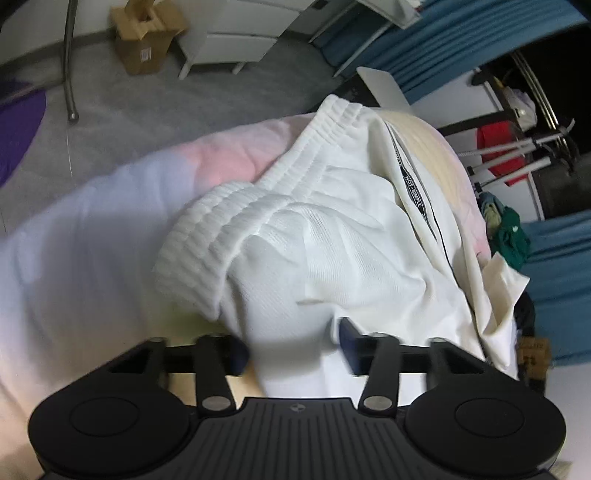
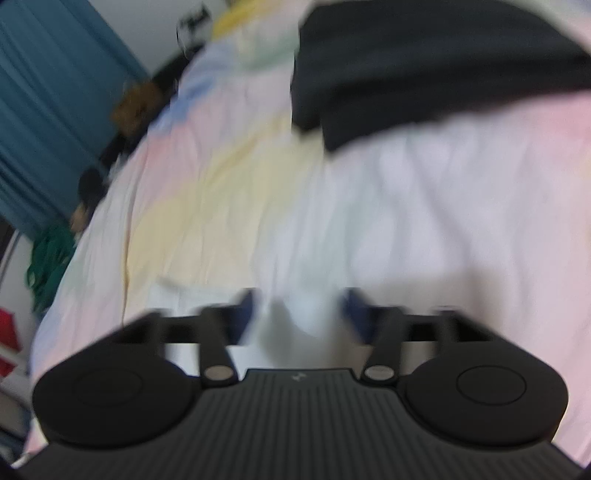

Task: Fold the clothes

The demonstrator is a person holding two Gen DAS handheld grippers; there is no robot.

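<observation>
Left gripper (image 1: 295, 345): black two-finger tongs with dark blue pads, jaws set apart, white cloth bulging through the gap between them. Whether the pads bear on the cloth cannot be told; the near edge is blurred.

Right gripper (image 2: 301, 315): same make, jaws likewise apart, a pale fold of white fabric between them. The view is smeared, so a pinch cannot be confirmed.

Task item: white knitted shorts with a ribbed elastic waistband (image 1: 332, 229) and a black lettered side tape, lying bunched on the bed near its foot-side edge, waistband curled toward the pink part of the cover, one leg hanging over the far edge.

Further item: dark, near-black garment (image 2: 424, 66), folded or heaped toward the far end of the bed, well apart from the right gripper.

Step in hand, as a judgement: the shorts are gathered at one end by both tongs, mid-fold or being drawn flat; no tidy fold is made yet. The next move would call for both pairs of jaws to close firmly on matching corners and carry the cloth over evenly, since the knit slumps and wrinkles readily.

Surface: pastel bedcover in pink, yellow and lavender bands (image 2: 221, 177), soft and creased.

Room: grey floor; brown cardboard box (image 1: 146, 35); white drawer unit (image 1: 236, 40); blue curtains (image 2: 48, 92); green cloth heap (image 1: 511, 236) beside the bed.
</observation>
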